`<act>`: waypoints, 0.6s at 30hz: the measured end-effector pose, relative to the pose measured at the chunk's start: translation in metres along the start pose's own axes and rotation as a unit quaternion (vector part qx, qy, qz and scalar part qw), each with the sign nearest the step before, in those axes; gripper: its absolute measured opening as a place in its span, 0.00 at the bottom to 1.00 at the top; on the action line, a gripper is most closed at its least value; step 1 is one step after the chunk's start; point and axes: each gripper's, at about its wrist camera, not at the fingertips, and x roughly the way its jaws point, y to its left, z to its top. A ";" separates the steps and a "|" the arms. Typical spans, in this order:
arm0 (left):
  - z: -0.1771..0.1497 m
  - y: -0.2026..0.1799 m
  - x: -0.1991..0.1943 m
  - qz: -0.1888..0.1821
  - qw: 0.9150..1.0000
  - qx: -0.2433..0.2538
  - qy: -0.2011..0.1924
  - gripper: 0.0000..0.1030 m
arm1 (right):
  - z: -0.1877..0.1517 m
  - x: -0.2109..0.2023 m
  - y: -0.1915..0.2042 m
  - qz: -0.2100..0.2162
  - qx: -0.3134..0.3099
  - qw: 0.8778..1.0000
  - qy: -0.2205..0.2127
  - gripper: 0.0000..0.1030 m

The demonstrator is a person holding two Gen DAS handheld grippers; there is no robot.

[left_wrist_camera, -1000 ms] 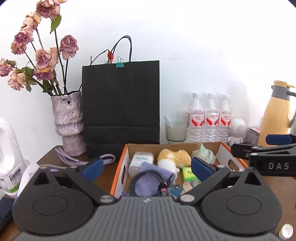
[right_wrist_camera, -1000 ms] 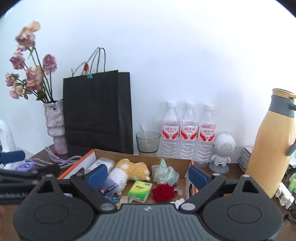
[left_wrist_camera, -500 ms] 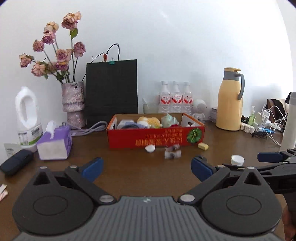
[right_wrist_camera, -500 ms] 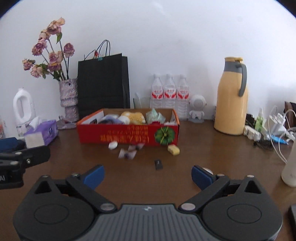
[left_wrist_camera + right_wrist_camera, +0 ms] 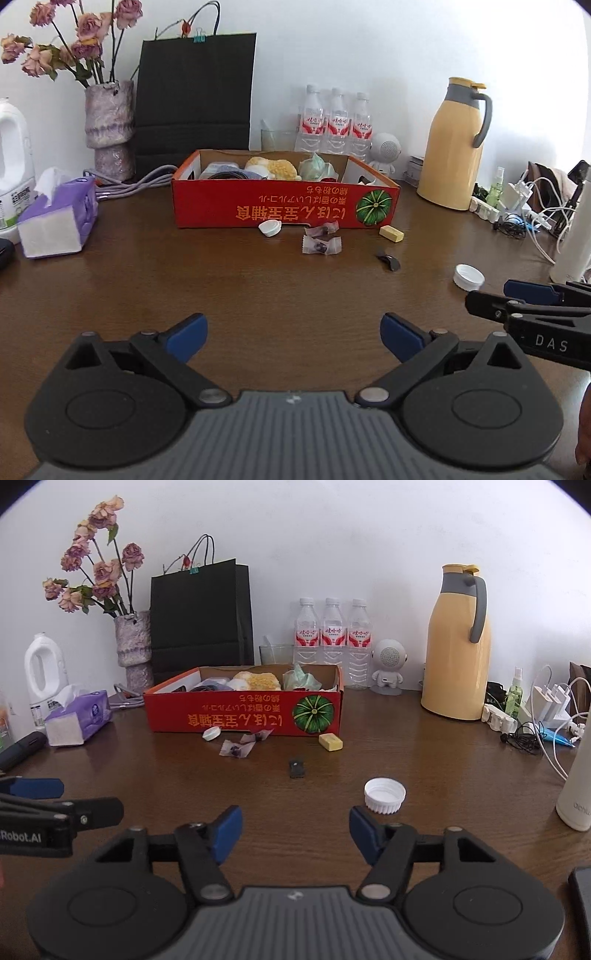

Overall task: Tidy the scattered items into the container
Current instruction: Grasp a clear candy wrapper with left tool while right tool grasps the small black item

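A red cardboard box (image 5: 284, 210) (image 5: 243, 712) stands mid-table, holding a plush toy, a cable and other items. In front of it lie a small white cap (image 5: 270, 227) (image 5: 211, 733), two wrapped candies (image 5: 320, 244) (image 5: 238, 747), a yellow block (image 5: 390, 233) (image 5: 331, 742), a small black clip (image 5: 388, 259) (image 5: 296, 768) and a large white bottle cap (image 5: 468, 277) (image 5: 384, 796). My left gripper (image 5: 293, 334) is open and empty, well short of the items. My right gripper (image 5: 295, 830) is open and empty, just before the large cap.
Behind the box stand a black paper bag (image 5: 201, 616), a vase of dried roses (image 5: 133, 646), three water bottles (image 5: 332, 635), a robot figure (image 5: 388, 664) and a yellow thermos (image 5: 456, 646). A purple tissue pack (image 5: 79, 718) lies left. Chargers and cables (image 5: 539, 716) lie right.
Both grippers have pulled back from over the box to the near side of the table. In the last half second they moved slightly closer to the scattered items. Both stay open.
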 end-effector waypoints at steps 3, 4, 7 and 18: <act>0.029 -0.010 0.050 -0.030 0.999 0.024 0.014 0.91 | 0.016 0.027 -0.014 -0.010 0.023 1.000 0.003 0.30; 0.037 -0.013 0.068 -0.035 0.999 0.032 0.019 0.87 | 0.019 0.034 -0.019 -0.010 0.033 0.999 0.004 0.30; 0.050 -0.022 0.113 -0.026 0.998 0.055 0.030 0.79 | 0.018 0.043 -0.027 -0.011 0.053 0.999 0.005 0.30; 0.051 -0.017 0.155 -0.038 0.997 0.050 0.048 0.12 | 0.021 0.070 -0.015 0.013 0.010 0.999 0.034 0.31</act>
